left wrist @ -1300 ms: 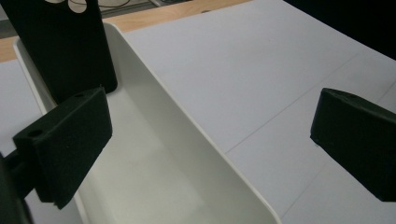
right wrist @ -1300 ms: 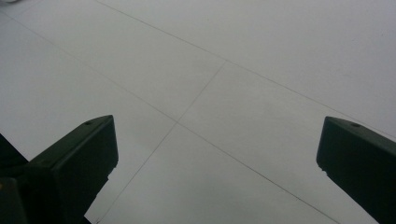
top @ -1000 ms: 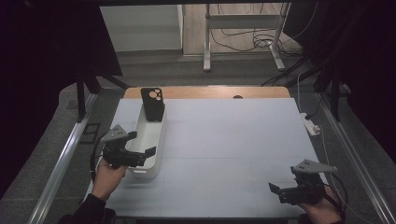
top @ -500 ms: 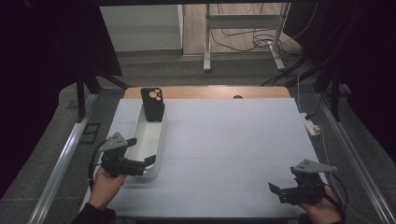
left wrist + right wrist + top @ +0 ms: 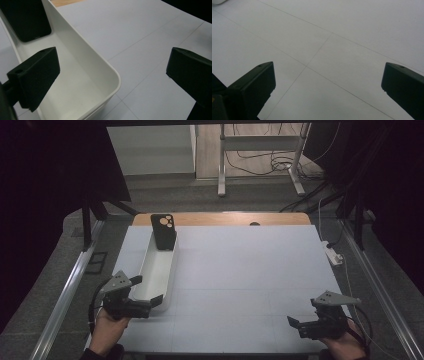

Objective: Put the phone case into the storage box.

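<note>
White tray (image 5: 159, 270), black phone case (image 5: 164, 231) inside

The high view looks forward and down over the pale grey table (image 5: 240, 270). The left gripper view sits close above the long white plastic tray's (image 5: 100, 65) near end, which both share.

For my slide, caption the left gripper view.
Open left claw straddling the white tray's near corner, black phone case at its far end.
</note>
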A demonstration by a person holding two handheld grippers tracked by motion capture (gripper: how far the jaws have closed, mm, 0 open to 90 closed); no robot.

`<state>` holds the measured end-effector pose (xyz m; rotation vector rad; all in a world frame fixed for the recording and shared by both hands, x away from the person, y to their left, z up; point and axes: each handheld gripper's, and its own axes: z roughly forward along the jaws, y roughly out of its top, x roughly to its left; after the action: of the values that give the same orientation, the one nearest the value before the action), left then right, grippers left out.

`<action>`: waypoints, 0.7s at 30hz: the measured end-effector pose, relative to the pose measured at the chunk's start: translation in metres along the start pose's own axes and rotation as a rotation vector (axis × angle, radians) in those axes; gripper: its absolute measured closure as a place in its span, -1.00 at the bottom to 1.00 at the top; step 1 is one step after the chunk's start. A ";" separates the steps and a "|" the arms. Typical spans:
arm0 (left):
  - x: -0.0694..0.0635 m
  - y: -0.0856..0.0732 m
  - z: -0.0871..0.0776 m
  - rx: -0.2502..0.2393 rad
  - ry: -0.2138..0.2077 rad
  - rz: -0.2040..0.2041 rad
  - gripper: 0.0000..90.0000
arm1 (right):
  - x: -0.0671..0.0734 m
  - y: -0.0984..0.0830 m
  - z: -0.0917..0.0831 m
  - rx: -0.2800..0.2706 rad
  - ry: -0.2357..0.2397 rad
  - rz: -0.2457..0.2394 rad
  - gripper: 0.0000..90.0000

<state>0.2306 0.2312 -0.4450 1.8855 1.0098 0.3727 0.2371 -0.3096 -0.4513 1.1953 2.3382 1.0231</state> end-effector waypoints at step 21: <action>0.000 -0.021 -0.022 0.001 0.028 -0.021 -1.00 | 0.001 0.000 0.000 0.002 -0.002 -0.002 -1.00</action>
<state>0.2069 0.2489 -0.4516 1.8740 1.0477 0.3881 0.2369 -0.3089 -0.4514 1.1944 2.3392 1.0191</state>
